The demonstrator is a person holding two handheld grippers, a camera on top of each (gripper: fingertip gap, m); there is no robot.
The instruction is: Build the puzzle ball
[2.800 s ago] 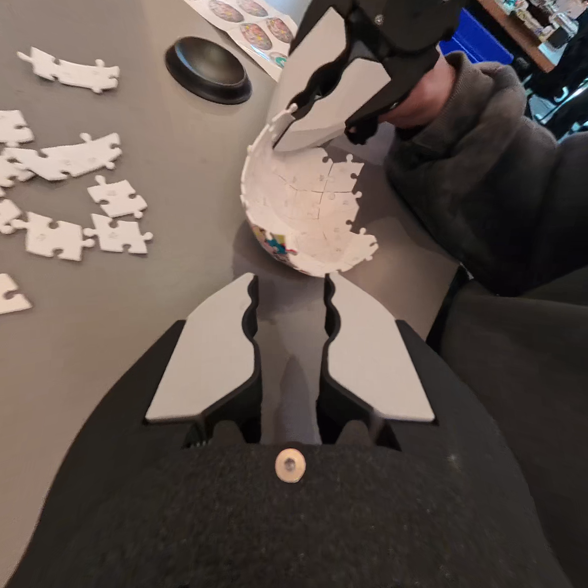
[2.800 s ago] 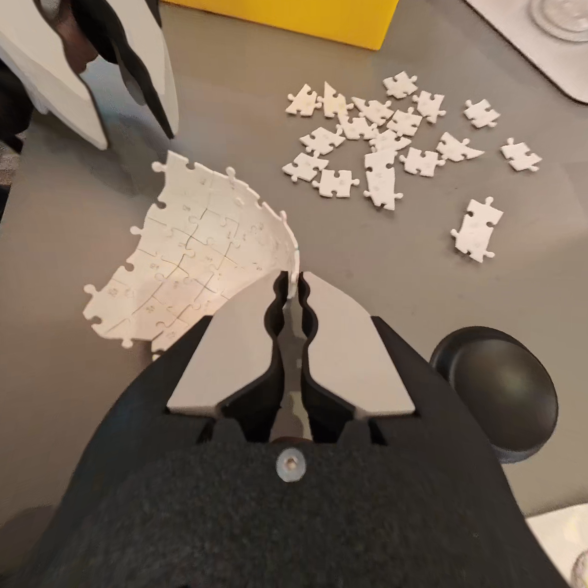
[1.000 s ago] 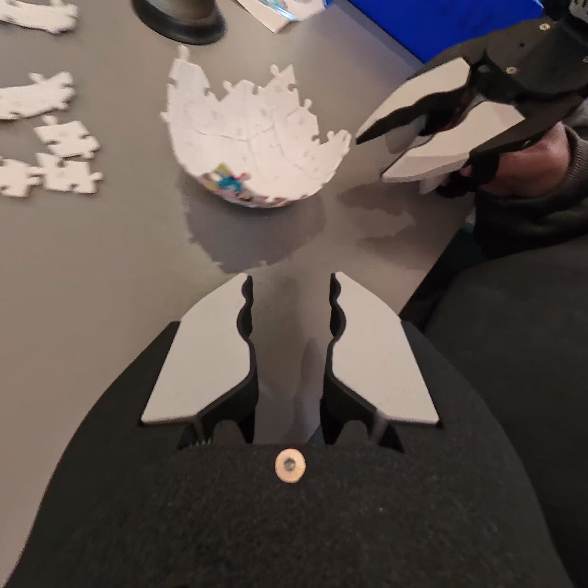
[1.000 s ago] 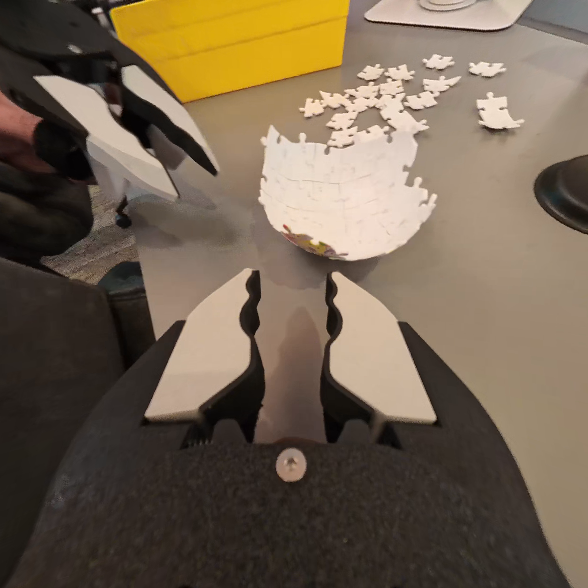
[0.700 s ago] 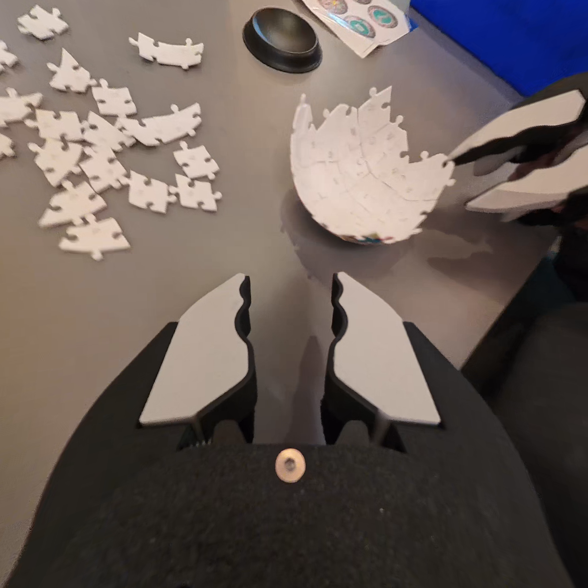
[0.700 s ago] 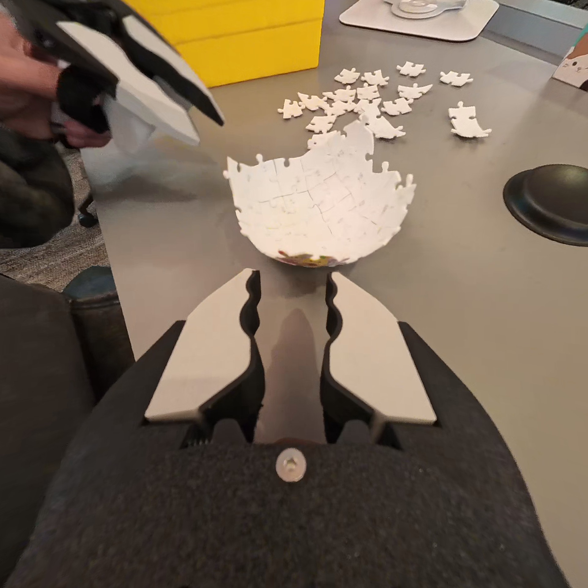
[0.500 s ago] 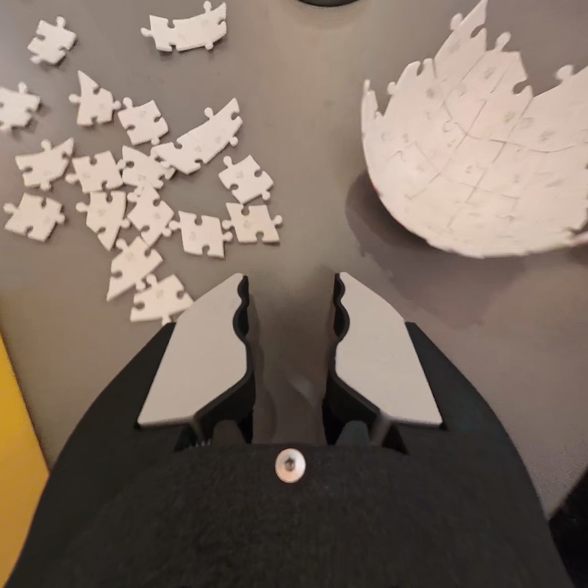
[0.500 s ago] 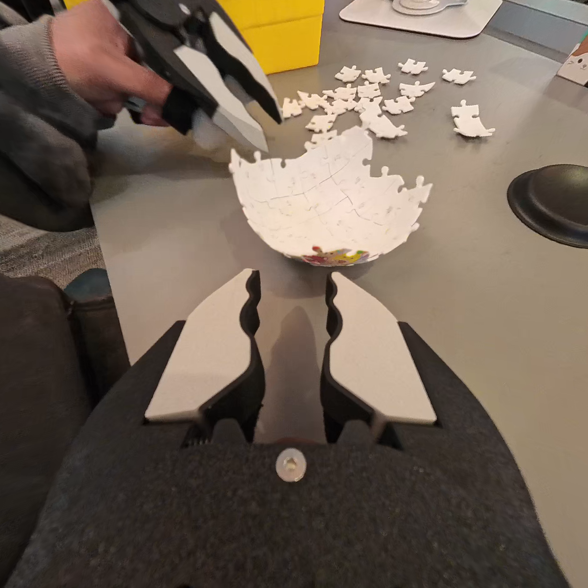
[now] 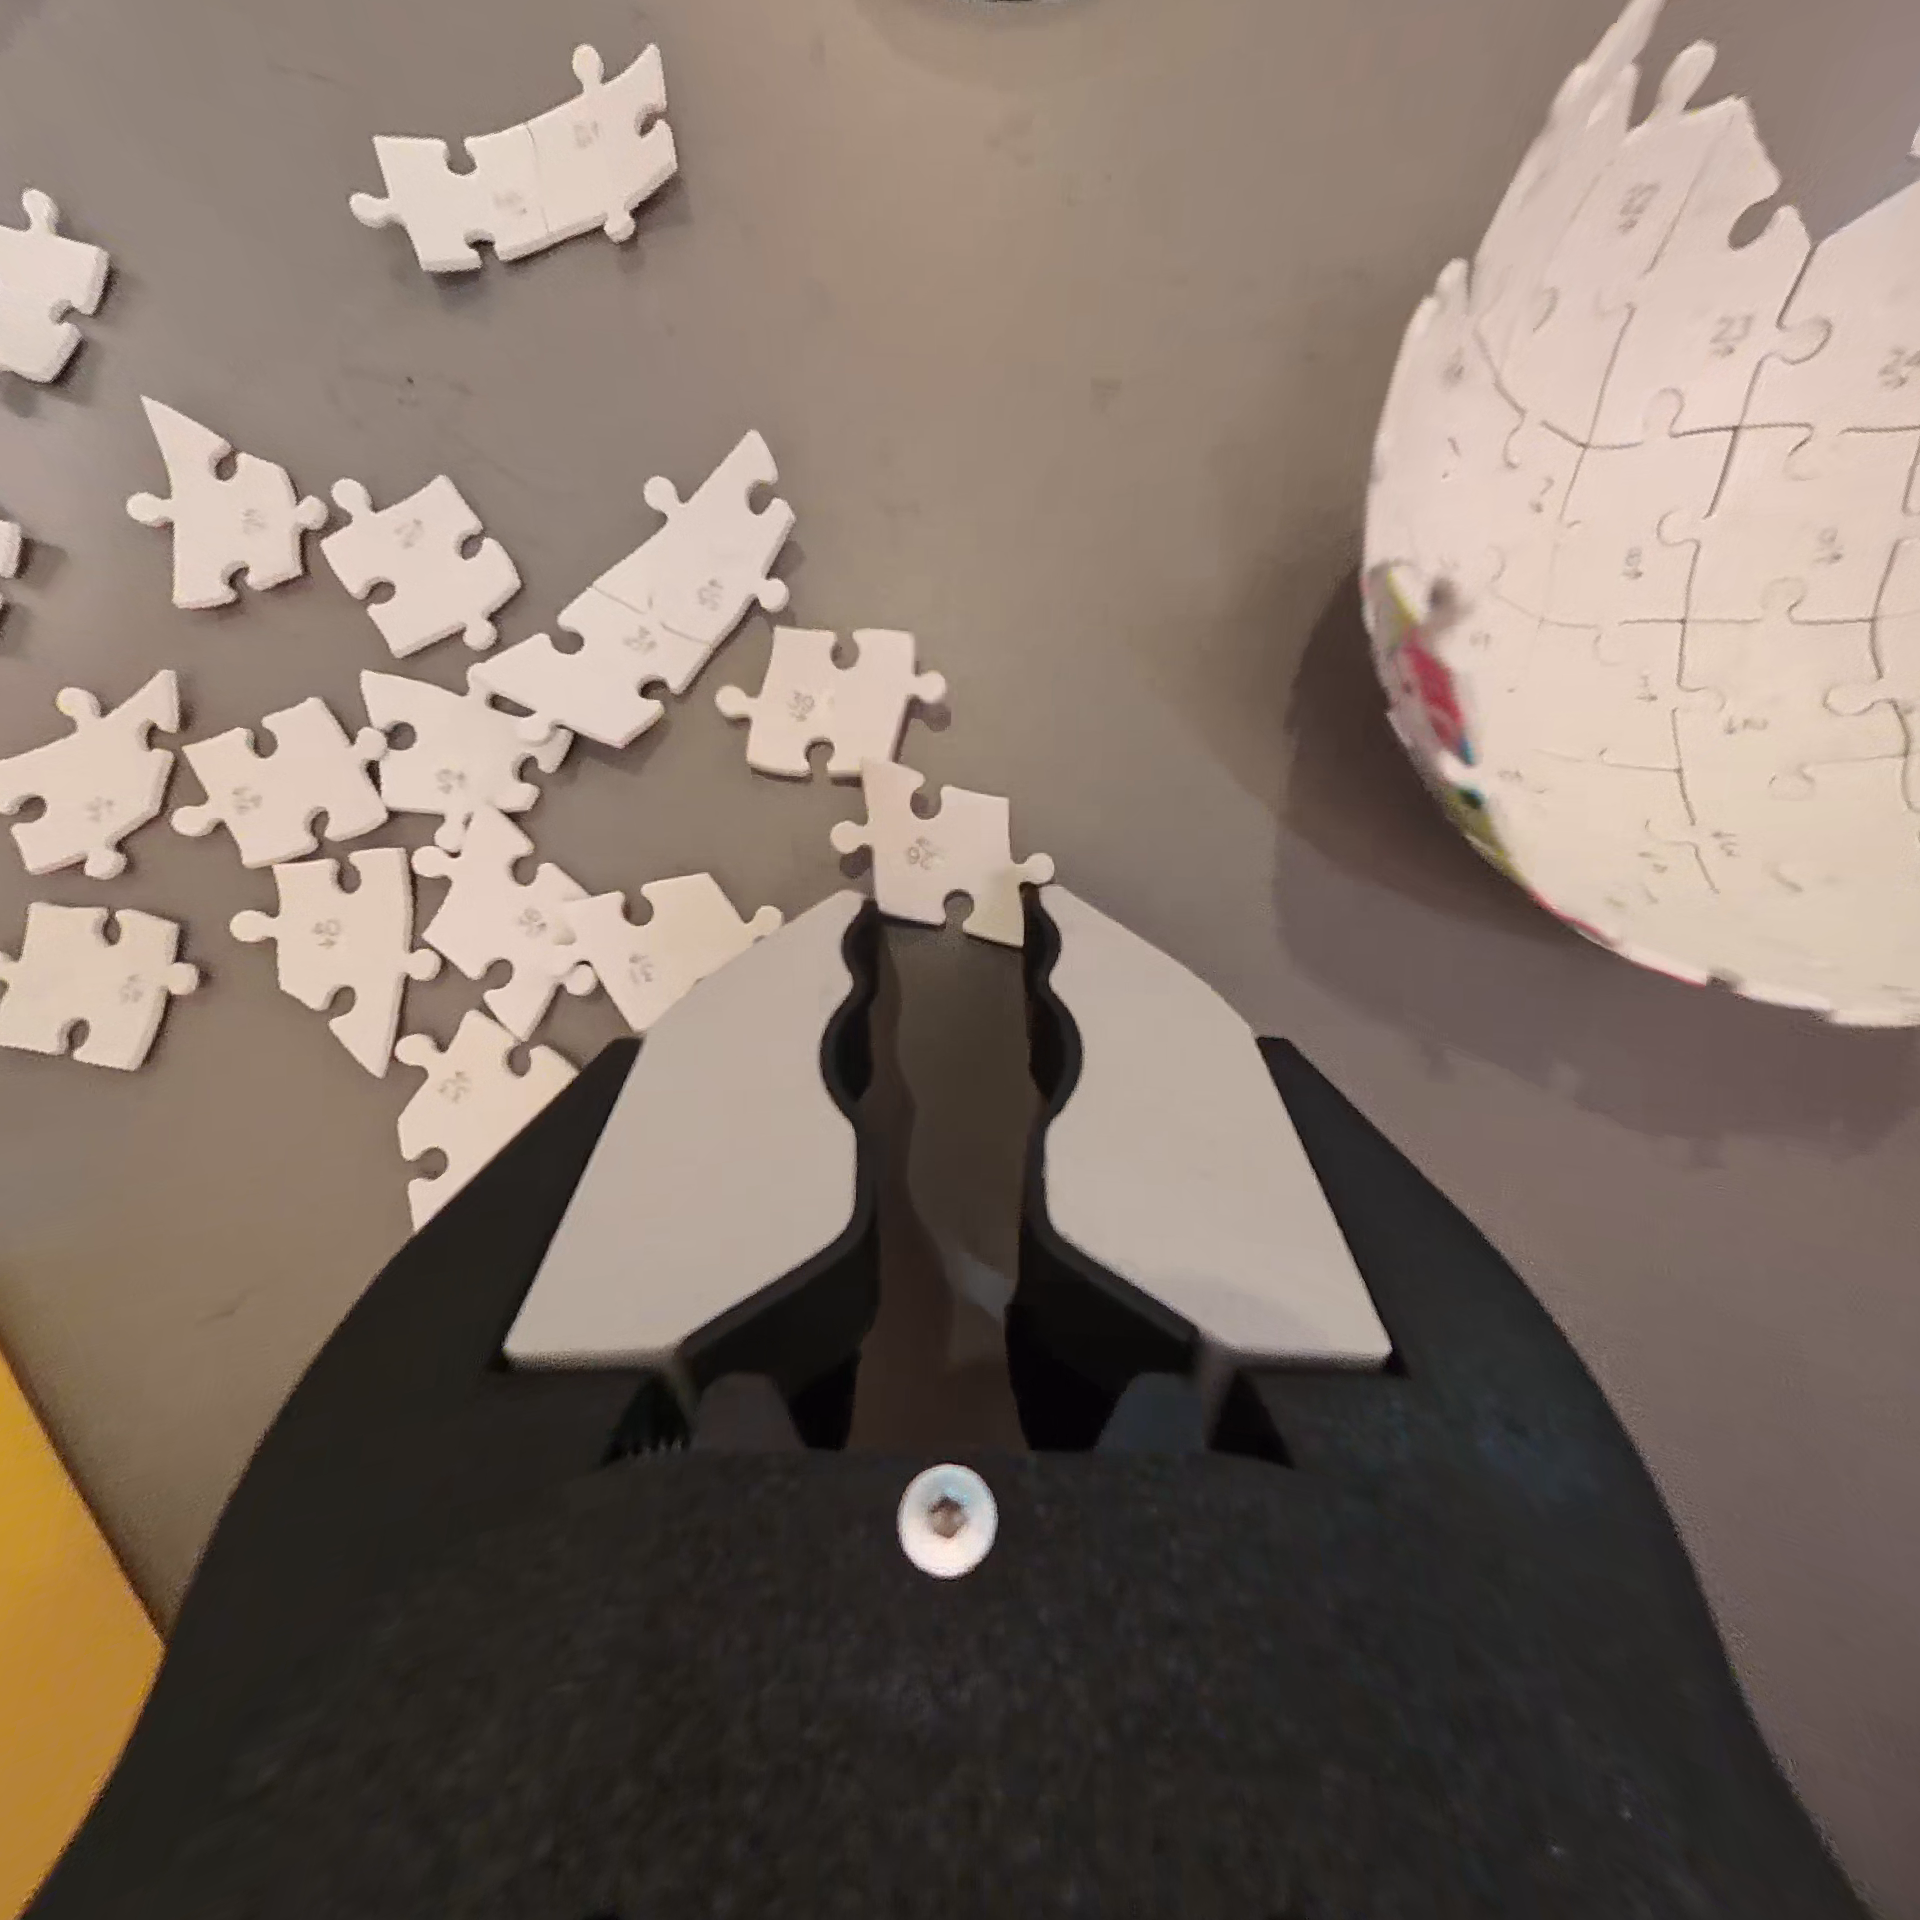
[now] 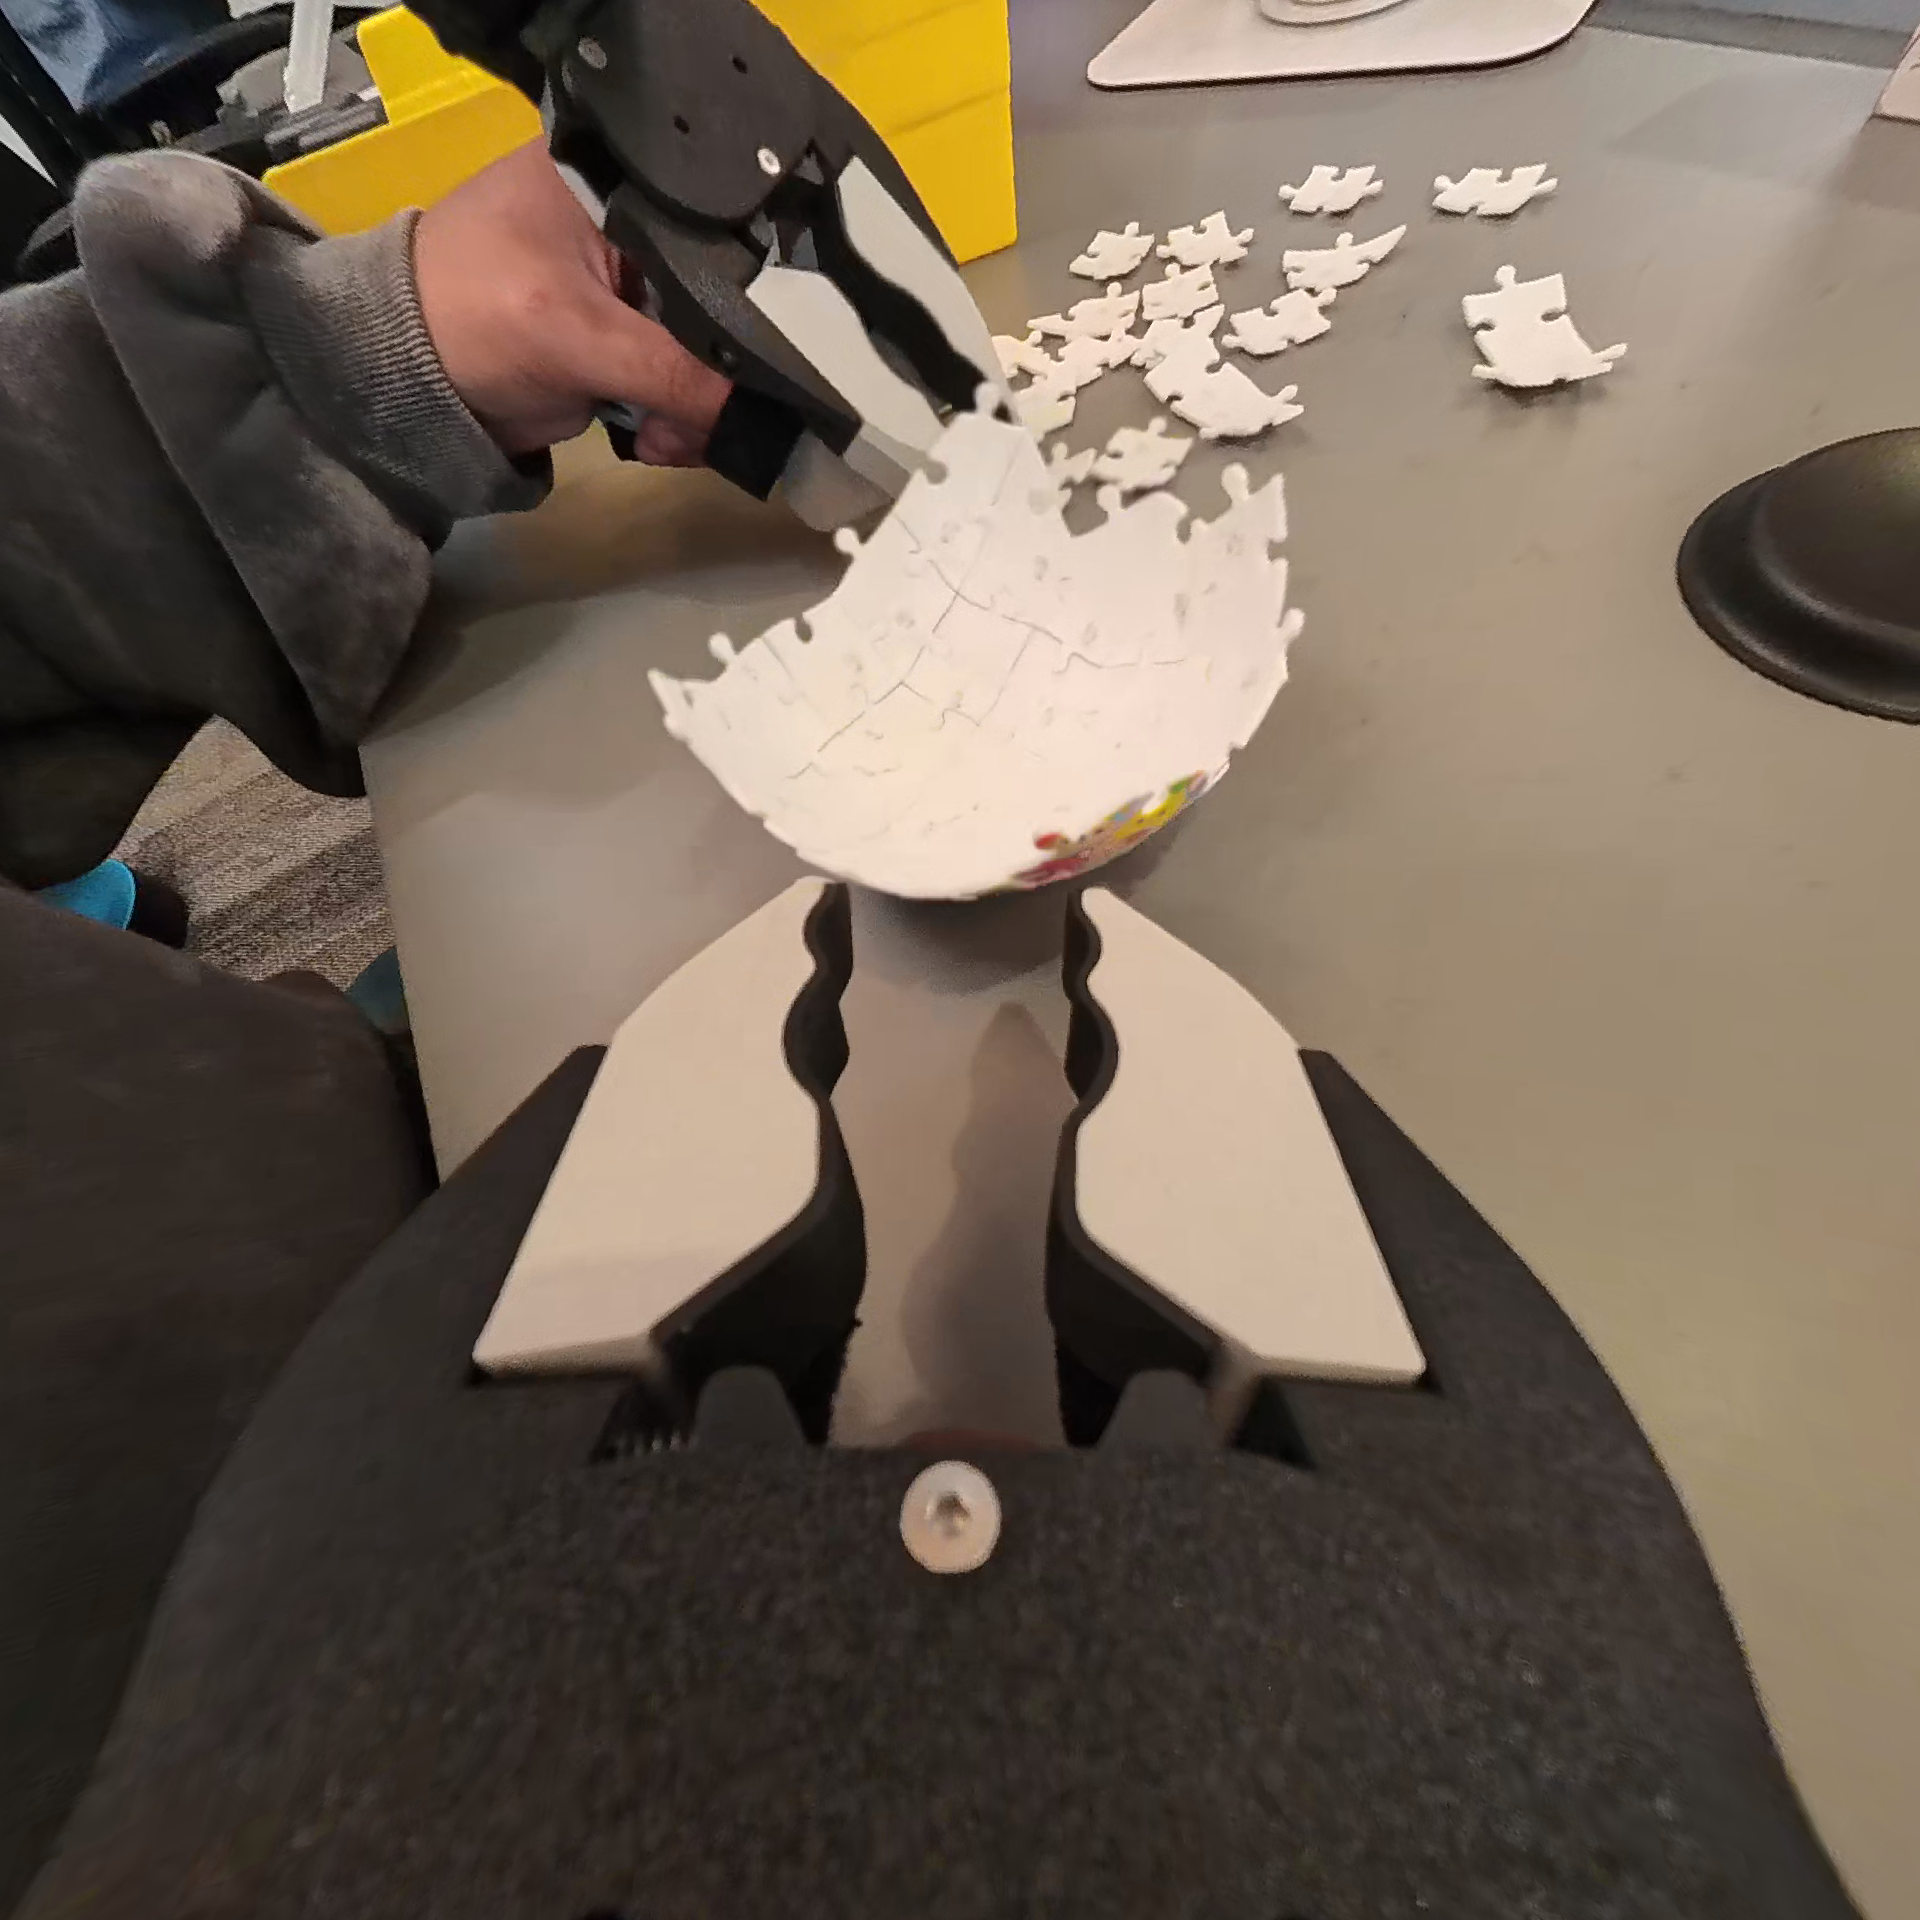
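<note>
- Left gripper (image 9: 951,914), lower centre of the left wrist view: jaws parted by a moderate gap, nothing clamped. A single loose piece (image 9: 940,868) lies flat at the tips, its lower edge reaching between them; I cannot tell whether the fingers touch it.
- In the right wrist view the same gripper sits upper left, held by a hand (image 10: 530,322) in a grey sleeve (image 10: 239,457), tips just behind the shell's tallest rim.
- Right gripper (image 10: 951,914), lower centre of its view: jaws apart, empty, tips just short of the shell's underside.
- Shell (image 10: 997,686), the half-built ball: centre of the right wrist view, right edge of the left wrist view. White inside, jagged rim, colour print low on the outer face. It rests on the table, tilted.
- Pieces (image 9: 312,790): white, face down, scattered across the left half of the left wrist view; some overlap, a few are joined in pairs. In the right wrist view they lie upper right, beyond the shell.
- Table (image 10: 1507,987): matt grey, smooth, faintly reflective.
- Black dome (image 10: 1829,571), right edge, on the table.
- Yellow box (image 10: 935,114), top centre, at the far edge of the scatter.
- Pale flat base (image 10: 1351,42), top right.
- Carpet (image 10: 260,862) at left, below the table edge.
</note>
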